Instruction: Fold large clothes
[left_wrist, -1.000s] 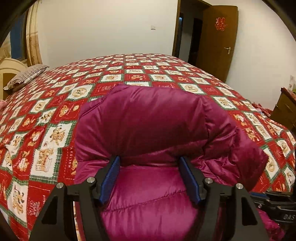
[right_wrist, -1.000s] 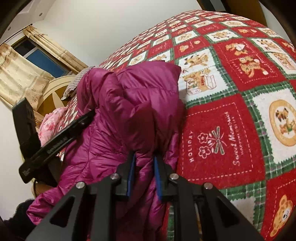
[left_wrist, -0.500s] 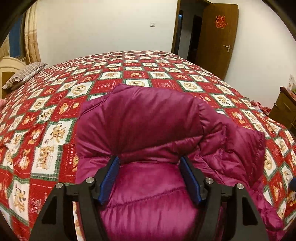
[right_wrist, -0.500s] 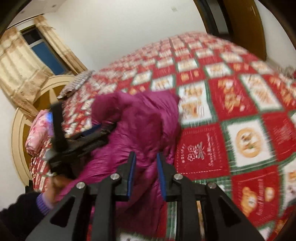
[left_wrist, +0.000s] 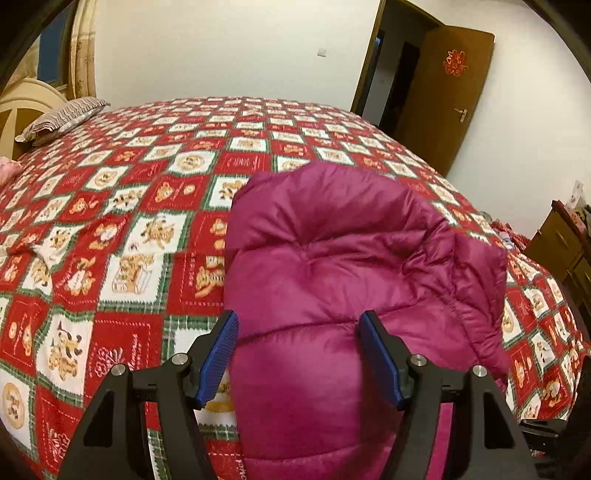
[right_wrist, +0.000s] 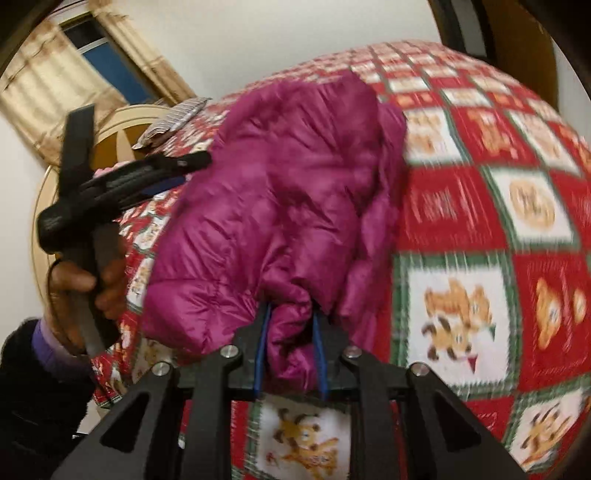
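Magenta quilted down jacket (left_wrist: 332, 266), folded into a thick bundle on the red patchwork bedspread (left_wrist: 122, 236). Right gripper (right_wrist: 291, 343): jaws closing, clamped on a bunched near edge. Left gripper (left_wrist: 299, 354): jaws wide apart, straddling the bundle's near end, which fills the gap between them. The bundle's long axis runs away from both grippers, toward the far side of the bed.

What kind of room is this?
It looks like a bedroom in a home. A big bed with a red patchwork cover fills most of the view, a striped pillow lies by the headboard, and there is a curtained window and a wooden door.
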